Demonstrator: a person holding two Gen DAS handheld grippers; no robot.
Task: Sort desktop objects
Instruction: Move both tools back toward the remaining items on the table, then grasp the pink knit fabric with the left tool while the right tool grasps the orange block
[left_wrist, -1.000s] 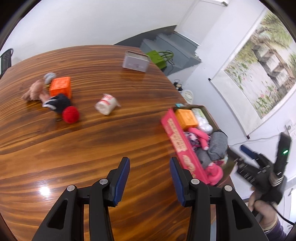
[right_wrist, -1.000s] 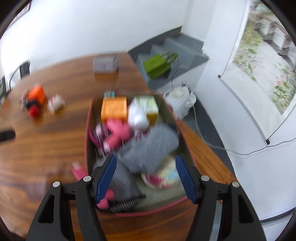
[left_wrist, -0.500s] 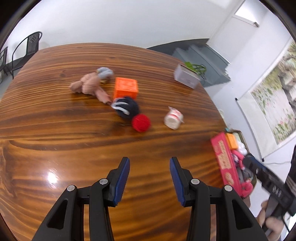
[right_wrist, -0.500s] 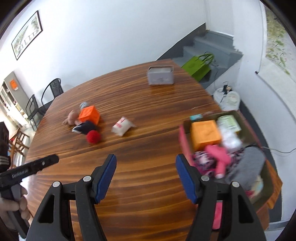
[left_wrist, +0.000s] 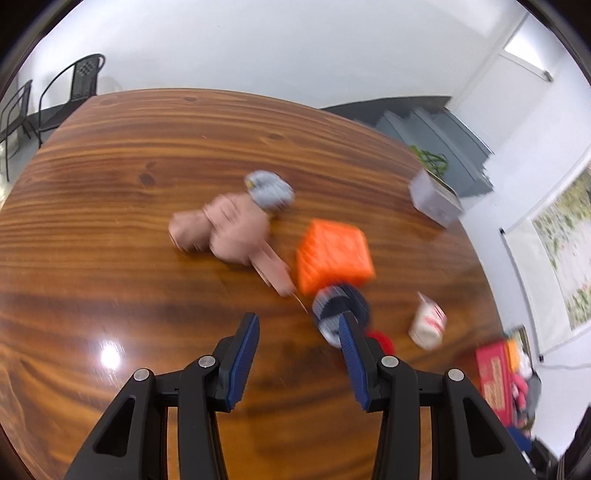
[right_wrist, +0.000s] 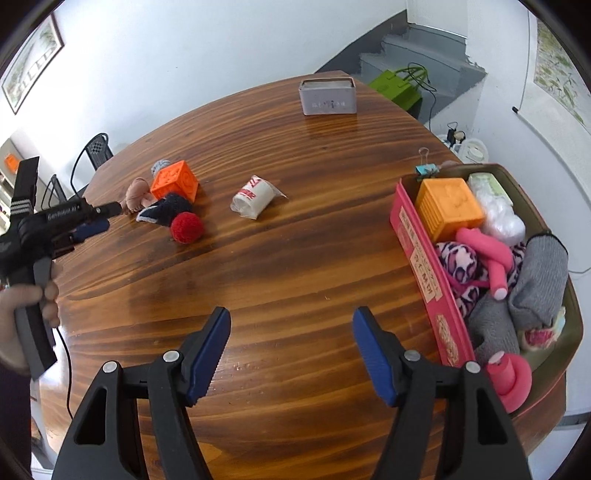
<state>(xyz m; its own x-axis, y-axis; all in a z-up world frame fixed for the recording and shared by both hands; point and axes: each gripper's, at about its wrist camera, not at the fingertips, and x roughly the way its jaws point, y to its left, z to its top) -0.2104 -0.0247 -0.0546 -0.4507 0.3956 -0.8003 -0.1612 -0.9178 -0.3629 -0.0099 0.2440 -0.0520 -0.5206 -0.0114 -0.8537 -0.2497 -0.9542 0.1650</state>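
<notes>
On the wooden table (right_wrist: 295, 236) lie an orange cube (left_wrist: 334, 254) (right_wrist: 175, 181), a tan plush toy (left_wrist: 229, 230) (right_wrist: 135, 192), a navy knitted hat with a red pompom (right_wrist: 183, 227) (left_wrist: 340, 308), and a white wrapped roll (right_wrist: 255, 197) (left_wrist: 428, 325). My left gripper (left_wrist: 299, 328) is open and empty, just short of the hat and plush; it also shows in the right wrist view (right_wrist: 99, 218). My right gripper (right_wrist: 291, 326) is open and empty above bare table, left of the red storage box (right_wrist: 421, 254), which holds several toys and cloths.
A grey tin (right_wrist: 328, 96) (left_wrist: 434, 201) stands at the table's far edge. A binder clip (right_wrist: 426, 168) lies by the box's far corner. Chairs (left_wrist: 74, 92) stand beyond the table. A green bag (right_wrist: 399, 86) sits on the floor by the stairs.
My left gripper has swung left and moved in close to the plush, cube and hat. My right gripper has turned away from the box toward the middle of the table.
</notes>
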